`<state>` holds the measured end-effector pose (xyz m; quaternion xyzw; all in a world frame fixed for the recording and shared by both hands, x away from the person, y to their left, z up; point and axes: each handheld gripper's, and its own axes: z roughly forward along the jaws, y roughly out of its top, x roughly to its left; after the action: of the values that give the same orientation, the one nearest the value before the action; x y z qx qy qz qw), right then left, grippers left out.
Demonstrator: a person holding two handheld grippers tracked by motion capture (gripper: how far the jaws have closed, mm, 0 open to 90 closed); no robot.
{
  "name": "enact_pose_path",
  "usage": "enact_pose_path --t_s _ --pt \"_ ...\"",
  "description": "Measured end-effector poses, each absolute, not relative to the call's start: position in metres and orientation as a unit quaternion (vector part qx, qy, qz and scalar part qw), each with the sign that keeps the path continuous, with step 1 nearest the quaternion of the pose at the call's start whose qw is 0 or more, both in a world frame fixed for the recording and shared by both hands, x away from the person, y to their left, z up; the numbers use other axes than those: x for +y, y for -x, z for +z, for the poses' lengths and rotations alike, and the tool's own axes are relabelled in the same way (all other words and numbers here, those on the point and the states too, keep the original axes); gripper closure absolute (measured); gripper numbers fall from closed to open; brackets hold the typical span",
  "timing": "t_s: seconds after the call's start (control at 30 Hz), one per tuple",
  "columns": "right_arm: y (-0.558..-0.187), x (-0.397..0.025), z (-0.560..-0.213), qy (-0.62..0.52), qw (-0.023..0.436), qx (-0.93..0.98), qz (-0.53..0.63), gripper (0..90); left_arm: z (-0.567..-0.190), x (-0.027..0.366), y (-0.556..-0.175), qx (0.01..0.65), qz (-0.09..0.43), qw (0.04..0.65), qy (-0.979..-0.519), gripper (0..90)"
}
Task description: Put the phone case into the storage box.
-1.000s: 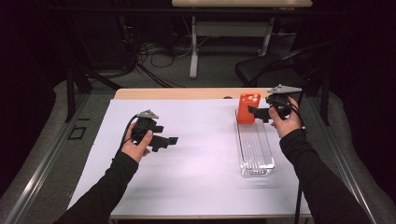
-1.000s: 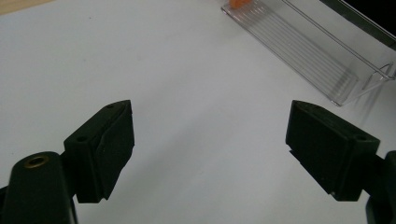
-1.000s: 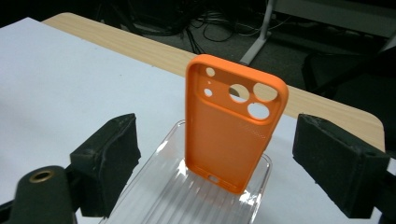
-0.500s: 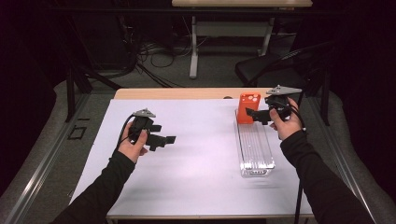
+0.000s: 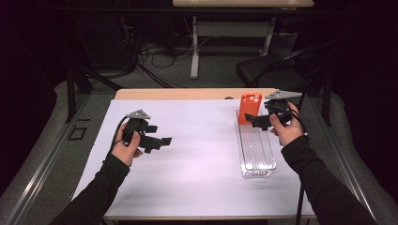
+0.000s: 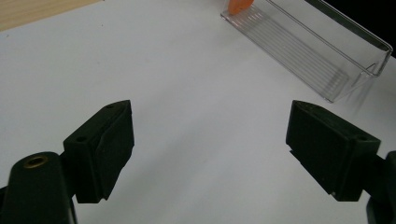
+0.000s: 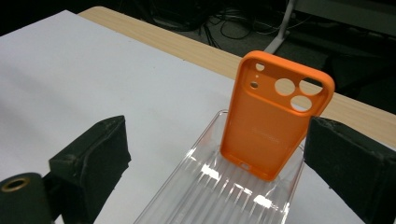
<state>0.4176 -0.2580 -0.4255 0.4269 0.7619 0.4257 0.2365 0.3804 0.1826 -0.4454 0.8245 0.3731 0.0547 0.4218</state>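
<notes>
Here the white table cover (image 5: 197, 154) leaves broad open room between the hands. The clear tray (image 5: 256, 150) lies near its right edge, an orange phone case (image 7: 275, 121) propped upright at its far end. The right gripper (image 5: 256, 121), jaws wide, faces that case; the left gripper (image 5: 159, 140) hovers open, well apart.

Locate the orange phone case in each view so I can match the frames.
High view: orange phone case upright at the far end of the clear tray, right of centre.
Left gripper view: a sliver at the top edge, at the tray's end.
Right gripper view: centre, standing in the tray.
Shared landmark: the clear tray.
</notes>
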Motion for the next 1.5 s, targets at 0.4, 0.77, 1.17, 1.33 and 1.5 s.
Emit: enact_pose_path --t_s 0.4,0.77,1.17,1.33,1.5 --pt "-0.393 -0.244 -0.429 -0.411 0.227 0.768 0.435 4.5 -0.44 0.194 -0.366 0.362 0.073 0.423 -0.827 15.5" --pt "-0.36 -0.224 -0.432 -0.379 0.202 0.776 0.461 3.7 -0.443 0.195 -0.351 0.343 0.08 0.422 -0.836 15.6" --pt "-0.334 -0.202 -0.444 -0.355 0.19 0.788 0.466 3.7 -0.447 0.196 -0.338 0.333 0.084 0.432 -0.834 15.6" --pt "-0.327 -0.196 -0.451 -0.348 0.187 0.793 0.464 3.7 -0.45 0.196 -0.334 0.329 0.089 0.43 -0.836 15.6" --pt "-0.319 -0.191 -0.458 -0.344 0.18 0.797 0.462 3.7 -0.454 0.196 -0.331 0.33 0.089 0.432 -0.835 15.6"
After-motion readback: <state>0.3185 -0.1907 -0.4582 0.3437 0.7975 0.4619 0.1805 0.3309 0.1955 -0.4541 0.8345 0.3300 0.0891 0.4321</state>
